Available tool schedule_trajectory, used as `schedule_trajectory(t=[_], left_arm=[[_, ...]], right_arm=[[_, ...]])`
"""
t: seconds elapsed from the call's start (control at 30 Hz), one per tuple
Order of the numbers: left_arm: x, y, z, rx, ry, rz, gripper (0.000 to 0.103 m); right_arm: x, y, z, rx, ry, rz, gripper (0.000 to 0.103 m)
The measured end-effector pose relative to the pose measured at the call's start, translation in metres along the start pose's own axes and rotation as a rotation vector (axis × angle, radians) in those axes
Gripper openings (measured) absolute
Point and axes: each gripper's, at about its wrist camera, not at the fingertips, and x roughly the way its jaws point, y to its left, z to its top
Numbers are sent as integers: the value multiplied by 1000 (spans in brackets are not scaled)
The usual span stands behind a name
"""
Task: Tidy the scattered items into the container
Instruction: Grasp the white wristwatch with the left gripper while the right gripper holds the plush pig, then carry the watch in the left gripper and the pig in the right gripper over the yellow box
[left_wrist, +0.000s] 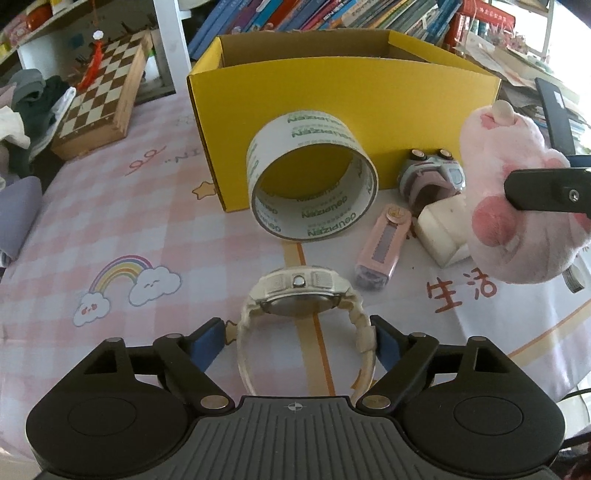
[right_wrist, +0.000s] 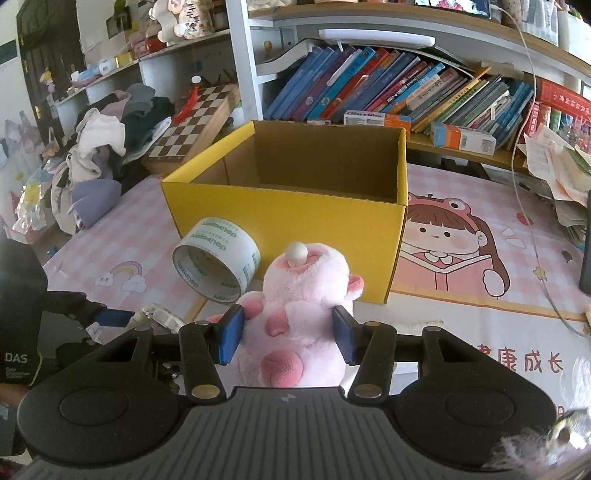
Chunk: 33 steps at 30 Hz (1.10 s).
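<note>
A white wristwatch (left_wrist: 295, 291) lies on the pink tablecloth with its strap loop between the fingers of my left gripper (left_wrist: 299, 343). The right pad touches the strap, the left pad stands just off it, so this gripper is open. My right gripper (right_wrist: 288, 332) is shut on a pink plush toy (right_wrist: 299, 306), held above the table in front of the yellow cardboard box (right_wrist: 295, 218). The box's inside looks bare. A wide roll of tape (left_wrist: 314, 177) leans against the box's front wall. Several small items lie to its right.
Right of the tape lie a small toy car (left_wrist: 432, 173), a pink oblong gadget (left_wrist: 380, 247) and a white block (left_wrist: 443, 232). A chessboard (left_wrist: 103, 99) and a heap of clothes (right_wrist: 110, 155) sit at the left. Bookshelves (right_wrist: 406, 92) stand behind the box.
</note>
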Motion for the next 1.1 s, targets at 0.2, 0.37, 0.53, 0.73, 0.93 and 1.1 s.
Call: schedule_trajectory(t=[0.2, 0.37, 0.53, 0.73, 0.93, 1.1], left_arm=[[-6, -2, -1, -23, -7, -13, 64], [-9, 2, -2, -58, -18, -38, 62], [-32, 1, 7, -56, -102, -47, 62], [-70, -6, 22, -42, -218, -81, 62], [-96, -5, 41, -32, -322, -99, 62], [-104, -2, 63, 7, -376, -95, 62]], right_arm=[[-6, -5, -1, -1, -16, 2, 49], [-12, -10, -2, -2, -34, 5, 49], [-21, -15, 0, -4, -51, 12, 49], [-31, -18, 9, -2, -90, 37, 49], [-41, -23, 26, 2, -150, 84, 49], [-43, -25, 44, -24, -185, 110, 49]])
